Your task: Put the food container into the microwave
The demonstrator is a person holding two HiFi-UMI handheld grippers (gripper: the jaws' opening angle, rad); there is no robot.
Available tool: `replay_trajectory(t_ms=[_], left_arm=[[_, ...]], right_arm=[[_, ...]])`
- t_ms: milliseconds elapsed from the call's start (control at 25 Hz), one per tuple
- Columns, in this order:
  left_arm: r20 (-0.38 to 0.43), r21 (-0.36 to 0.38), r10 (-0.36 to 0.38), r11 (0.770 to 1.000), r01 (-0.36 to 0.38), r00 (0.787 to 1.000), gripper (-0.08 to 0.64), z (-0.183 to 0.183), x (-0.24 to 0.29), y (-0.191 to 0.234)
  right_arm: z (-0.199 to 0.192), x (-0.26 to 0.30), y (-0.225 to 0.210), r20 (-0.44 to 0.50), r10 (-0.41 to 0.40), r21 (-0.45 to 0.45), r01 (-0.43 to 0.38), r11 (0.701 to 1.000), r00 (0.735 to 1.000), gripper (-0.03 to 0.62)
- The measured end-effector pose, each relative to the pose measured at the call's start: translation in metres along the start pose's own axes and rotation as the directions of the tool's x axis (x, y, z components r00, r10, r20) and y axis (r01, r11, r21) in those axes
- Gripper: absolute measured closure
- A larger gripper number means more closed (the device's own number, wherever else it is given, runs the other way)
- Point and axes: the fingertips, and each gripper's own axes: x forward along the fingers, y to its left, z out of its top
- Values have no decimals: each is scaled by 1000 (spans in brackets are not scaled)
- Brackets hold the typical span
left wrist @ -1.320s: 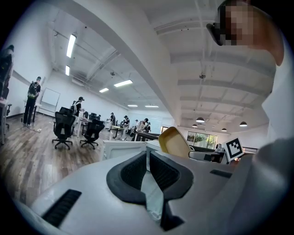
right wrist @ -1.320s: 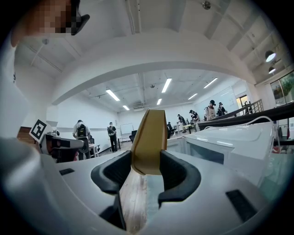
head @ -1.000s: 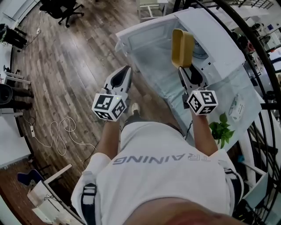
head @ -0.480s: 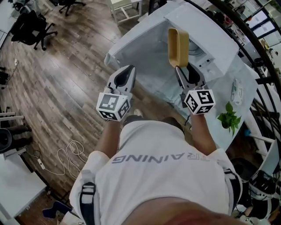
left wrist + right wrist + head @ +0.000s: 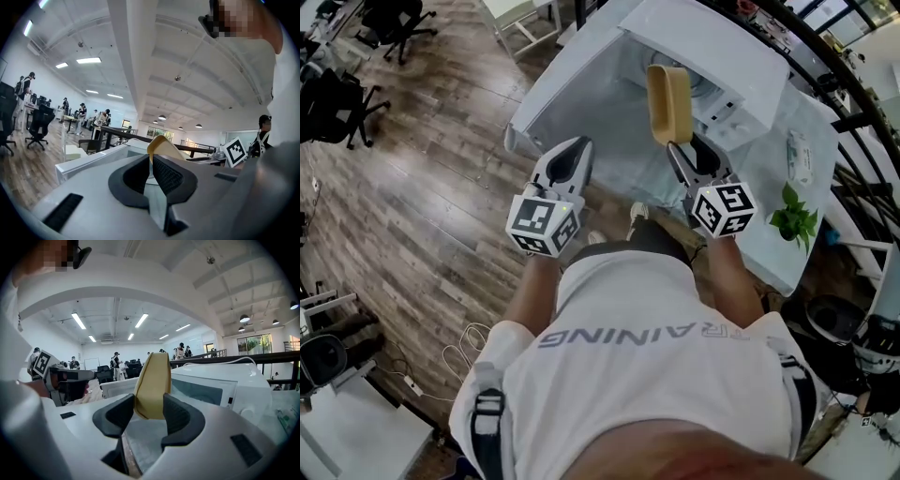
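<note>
My right gripper is shut on the lower rim of a yellow food container, holding it on edge in front of the white microwave. The microwave's door hangs open to the left. In the right gripper view the container stands between the pads of the right gripper, with the microwave just behind it. My left gripper hovers beside the door, shut and holding nothing. In the left gripper view the left gripper points at the container.
The microwave stands on a pale table with a small green plant and a wrapped packet. Wooden floor lies to the left, with office chairs farther off. A black railing runs along the right.
The person has stepped closer to the microwave. The right gripper has carried the container toward the open cavity, and the left gripper has kept pace beside the door.
</note>
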Motion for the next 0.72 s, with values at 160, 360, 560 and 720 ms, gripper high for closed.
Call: replay_trajectory(t_ms=[160, 360, 560, 720], left_arm=[[-14, -5, -17, 1000, 17, 1000, 511, -4, 7, 0], [-21, -1, -24, 1000, 24, 999, 511, -2, 19, 1], [-47, 11, -15, 1000, 16, 999, 511, -10, 34, 3], [-58, 25, -3, 1000, 4, 998, 511, -9, 49, 4]], right_arm=[[-16, 8, -5, -38, 10, 34, -8, 999, 999, 385], [-37, 27, -18, -77, 35, 139, -24, 990, 996, 385], [-61, 50, -32, -107, 49, 193, -28, 981, 993, 385], [-76, 71, -47, -120, 69, 260, -35, 965, 990, 385]])
